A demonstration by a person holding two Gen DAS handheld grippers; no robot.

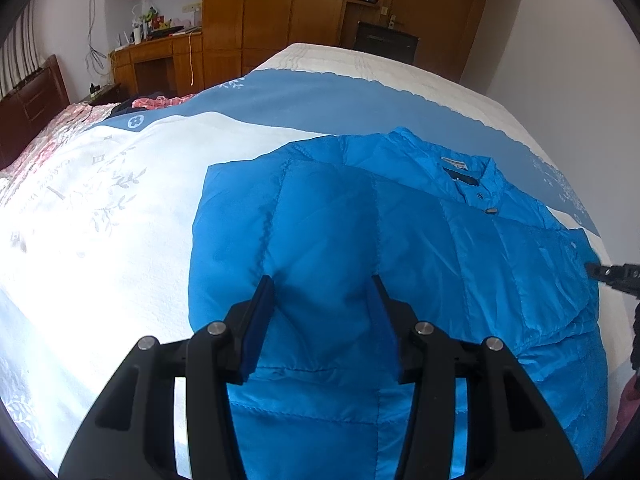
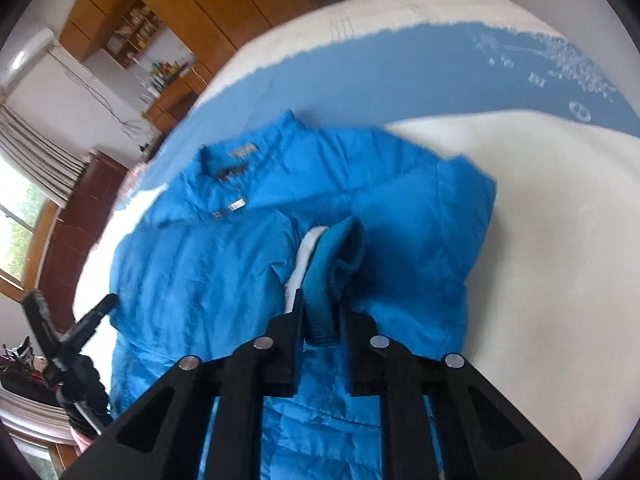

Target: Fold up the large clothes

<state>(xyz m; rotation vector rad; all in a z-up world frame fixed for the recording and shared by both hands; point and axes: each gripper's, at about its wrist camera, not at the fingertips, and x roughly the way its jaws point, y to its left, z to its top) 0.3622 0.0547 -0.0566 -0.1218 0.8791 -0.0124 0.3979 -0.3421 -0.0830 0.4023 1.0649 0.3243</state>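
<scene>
A bright blue puffer jacket [image 1: 400,220] lies front up on the bed, collar [image 1: 464,172] toward the far right, with its left side folded in. My left gripper [image 1: 320,280] stands open over the folded part. Its fingertips [image 1: 266,284] rest on the padding, which bulges between them unpinched. In the right wrist view the jacket [image 2: 208,272] spreads below the collar [image 2: 232,172]. My right gripper [image 2: 320,300] is shut on the sleeve cuff [image 2: 336,256], blue with a white inner edge, held above the jacket's middle. Its black tip [image 1: 604,271] shows at the left wrist view's right edge.
The bed cover [image 1: 100,200] is white with a blue band [image 1: 300,96]. Pink bedding [image 1: 156,101] and a dark headboard [image 1: 32,100] lie far left. A wooden wardrobe [image 1: 288,4] and a cluttered desk [image 1: 160,48] stand behind. White cover [image 2: 560,240] stretches right of the jacket.
</scene>
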